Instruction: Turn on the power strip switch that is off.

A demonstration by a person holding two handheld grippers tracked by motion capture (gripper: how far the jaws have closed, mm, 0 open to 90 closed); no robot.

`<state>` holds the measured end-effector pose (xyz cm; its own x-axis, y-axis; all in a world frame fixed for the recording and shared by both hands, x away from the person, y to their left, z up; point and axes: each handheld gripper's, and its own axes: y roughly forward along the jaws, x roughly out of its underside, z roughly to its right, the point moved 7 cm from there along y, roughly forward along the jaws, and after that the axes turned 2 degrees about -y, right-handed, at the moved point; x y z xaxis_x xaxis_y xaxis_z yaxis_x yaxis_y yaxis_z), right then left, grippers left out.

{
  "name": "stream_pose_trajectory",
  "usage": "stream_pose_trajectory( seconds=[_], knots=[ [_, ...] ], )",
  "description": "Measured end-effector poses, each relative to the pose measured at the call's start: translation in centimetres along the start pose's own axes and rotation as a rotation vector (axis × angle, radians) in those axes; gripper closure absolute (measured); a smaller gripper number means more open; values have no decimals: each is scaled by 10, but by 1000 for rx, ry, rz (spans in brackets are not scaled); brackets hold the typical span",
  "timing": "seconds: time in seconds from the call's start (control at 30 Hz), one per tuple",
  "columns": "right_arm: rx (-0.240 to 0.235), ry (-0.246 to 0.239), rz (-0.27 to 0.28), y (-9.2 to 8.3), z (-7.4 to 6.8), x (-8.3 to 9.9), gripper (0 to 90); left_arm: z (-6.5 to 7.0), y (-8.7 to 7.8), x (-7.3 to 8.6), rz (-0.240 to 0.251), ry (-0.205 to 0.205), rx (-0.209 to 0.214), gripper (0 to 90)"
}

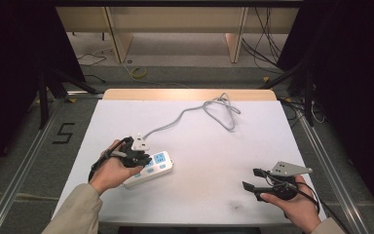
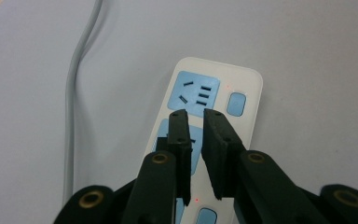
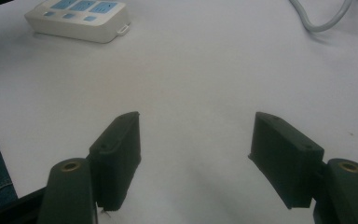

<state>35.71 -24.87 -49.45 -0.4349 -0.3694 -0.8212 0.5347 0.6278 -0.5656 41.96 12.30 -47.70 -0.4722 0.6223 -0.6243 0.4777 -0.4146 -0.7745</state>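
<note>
A white power strip (image 1: 157,165) with blue sockets lies on the white table (image 1: 199,195), left of centre. My left gripper (image 1: 143,158) hovers just over it. In the left gripper view its tips (image 2: 196,114) sit above the middle socket of the strip (image 2: 242,88), a narrow gap between them and nothing in it. A white plug (image 1: 139,143) rests beside that gripper at the strip's far end, and a grey cable (image 1: 185,114) runs from there to a loop at the back. My right gripper (image 1: 251,179) rests low at the table's front right, jaws (image 3: 196,119) wide apart and empty.
The grey cable (image 2: 72,93) passes along one side of the strip in the left gripper view. The strip (image 3: 79,18) and a bend of cable (image 3: 317,18) lie far beyond the right gripper. Past the table's far edge are wooden shelf legs and floor cables.
</note>
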Motion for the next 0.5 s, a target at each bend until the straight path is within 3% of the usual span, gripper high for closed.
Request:
stream_pose_trajectory(
  seconds=[0.27,0.5],
  knots=[
    [-1,-1,0,0,0,0,334,2,2,-5,28,2,-7,730],
    [-2,0,0,0,0,0,334,2,5,-10,74,-10,-7,607]
  ],
)
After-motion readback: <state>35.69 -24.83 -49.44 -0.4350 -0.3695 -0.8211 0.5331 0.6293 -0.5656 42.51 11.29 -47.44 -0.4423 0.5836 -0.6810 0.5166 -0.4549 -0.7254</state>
